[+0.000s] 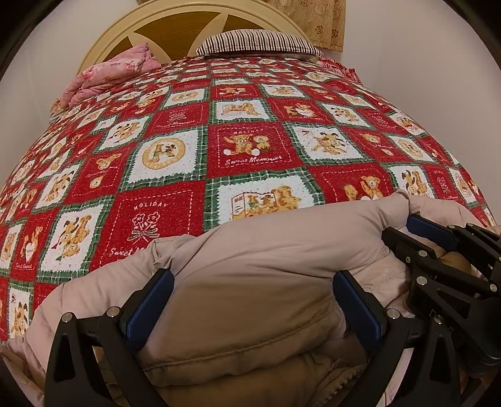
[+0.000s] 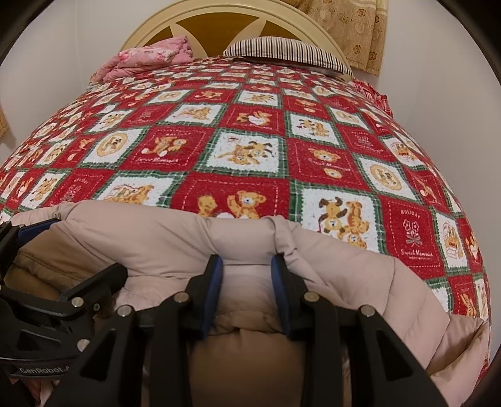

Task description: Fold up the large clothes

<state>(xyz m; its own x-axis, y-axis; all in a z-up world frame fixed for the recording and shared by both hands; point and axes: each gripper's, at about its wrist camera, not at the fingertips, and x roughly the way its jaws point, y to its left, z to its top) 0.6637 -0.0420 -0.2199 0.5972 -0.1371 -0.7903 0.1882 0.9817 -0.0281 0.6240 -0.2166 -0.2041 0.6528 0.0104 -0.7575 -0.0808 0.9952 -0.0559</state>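
A beige puffy jacket [image 1: 250,256] with a tan lining lies bunched at the near edge of the bed, and it also shows in the right wrist view [image 2: 162,238]. My left gripper [image 1: 253,297] has its jaws wide apart with a thick fold of the jacket between the blue pads [image 1: 150,303]. My right gripper [image 2: 247,275] has its jaws closer together, pressed on a fold of the jacket's edge. The right gripper also shows in the left wrist view [image 1: 438,250], and the left gripper shows in the right wrist view [image 2: 37,281].
The bed is covered by a red, white and green teddy-bear quilt [image 1: 244,141]. A striped pillow [image 1: 260,43] and a pink floral blanket [image 1: 109,75] lie by the cream headboard [image 1: 175,18]. A gold curtain [image 1: 319,22] hangs behind.
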